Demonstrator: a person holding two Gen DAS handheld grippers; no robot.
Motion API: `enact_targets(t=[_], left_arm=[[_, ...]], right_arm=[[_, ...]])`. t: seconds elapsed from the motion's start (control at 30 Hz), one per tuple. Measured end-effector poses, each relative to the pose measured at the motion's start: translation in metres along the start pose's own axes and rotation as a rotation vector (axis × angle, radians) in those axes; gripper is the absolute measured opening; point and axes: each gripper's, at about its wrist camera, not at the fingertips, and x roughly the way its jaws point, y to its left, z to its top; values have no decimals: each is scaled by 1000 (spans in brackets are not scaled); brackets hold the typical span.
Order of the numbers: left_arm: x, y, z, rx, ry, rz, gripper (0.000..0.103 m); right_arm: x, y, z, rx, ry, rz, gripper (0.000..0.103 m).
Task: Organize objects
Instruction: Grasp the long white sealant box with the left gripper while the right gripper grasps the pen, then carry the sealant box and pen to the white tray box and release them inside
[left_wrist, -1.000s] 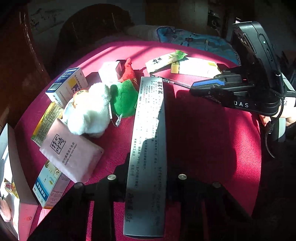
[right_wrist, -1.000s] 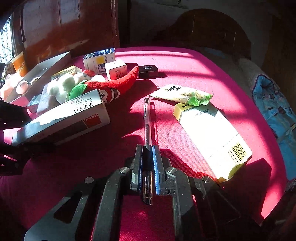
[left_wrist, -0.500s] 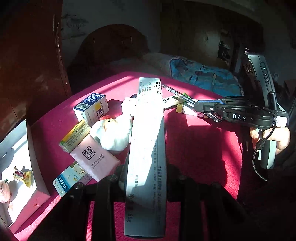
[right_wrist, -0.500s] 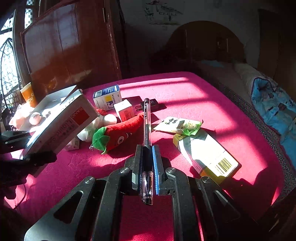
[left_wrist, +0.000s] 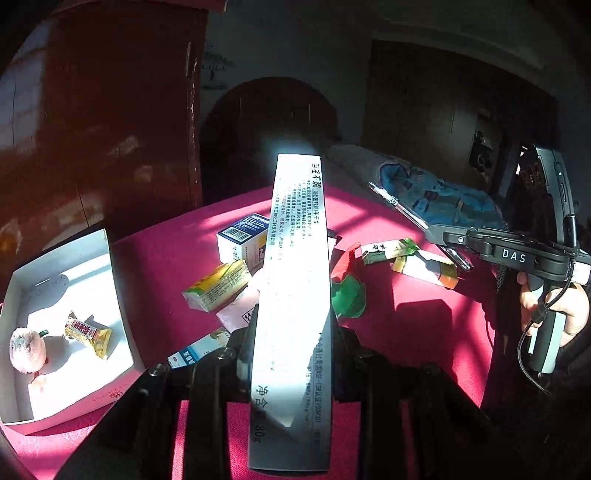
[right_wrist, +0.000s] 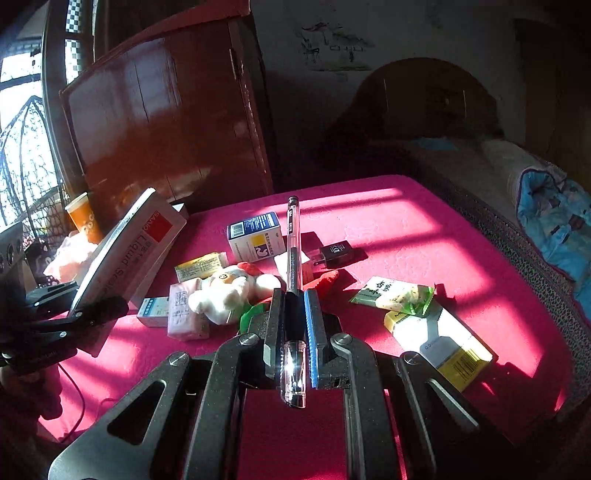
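Carrying a long box (left_wrist: 295, 295) in our left jaws and a pen (right_wrist: 293, 266) in our right, both clamped; next, the white tray (left_wrist: 14, 295).

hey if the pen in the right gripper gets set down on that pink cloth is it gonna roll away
Possibly, though likely not far. The pen has a round, smooth, clear barrel, so it could roll on a hard surface. The pink cloth looks soft and textured, which should slow it. The right gripper clamps it near the back end, so the long front could swing when released.
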Motion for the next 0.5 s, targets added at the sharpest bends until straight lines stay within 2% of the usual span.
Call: enact_targets(t=[0.5], left_arm=[[-31,45,-4,-142,-86,87,28]], right_arm=[[1,33,18,-12,-15,63,9]])
